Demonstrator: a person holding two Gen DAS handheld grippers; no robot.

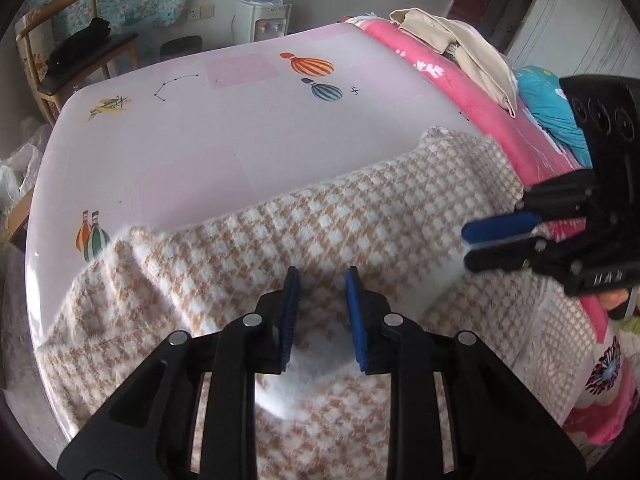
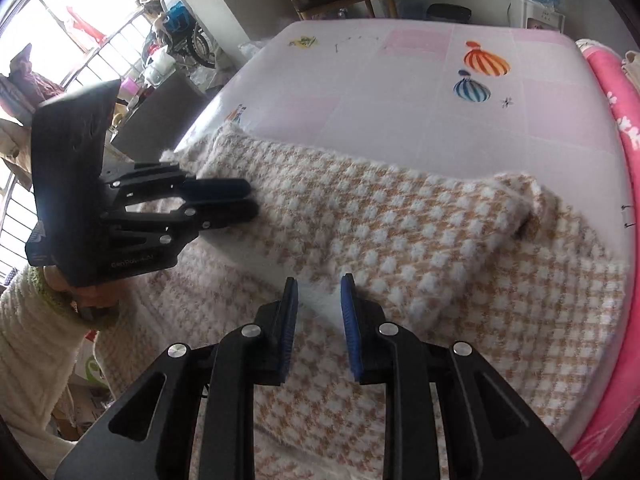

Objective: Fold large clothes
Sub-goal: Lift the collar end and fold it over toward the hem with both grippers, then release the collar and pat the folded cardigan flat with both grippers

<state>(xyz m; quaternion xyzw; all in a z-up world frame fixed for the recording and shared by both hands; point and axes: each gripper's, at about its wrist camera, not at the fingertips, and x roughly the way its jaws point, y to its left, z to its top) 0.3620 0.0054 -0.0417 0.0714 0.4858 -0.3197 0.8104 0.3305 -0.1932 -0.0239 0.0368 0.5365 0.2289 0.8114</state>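
- Nearest, the left gripper (image 1: 322, 276) and the right gripper (image 2: 319, 285) both hang just over the checked sweater (image 1: 360, 216). Each has its jaws a little apart with nothing pinched; only fuzzy cloth shows through the gaps.
- The one sweater lies across the near part of the pink bed sheet (image 1: 240, 128), its far portion doubled over in a thick band.
- Risk, as I judge it: the knit is plush and springy, so that band may creep open once left alone. A shallow pinch might catch fluff or one layer only, dragging the fold crooked.
- The sweater's right end lies close to the pink blanket (image 1: 460, 92); a careless tug could snag it.
- Count: two grippers, one sweater, one beige garment (image 1: 472, 52) on the blanket, one chair (image 1: 72, 60), one water dispenser (image 1: 262, 20).
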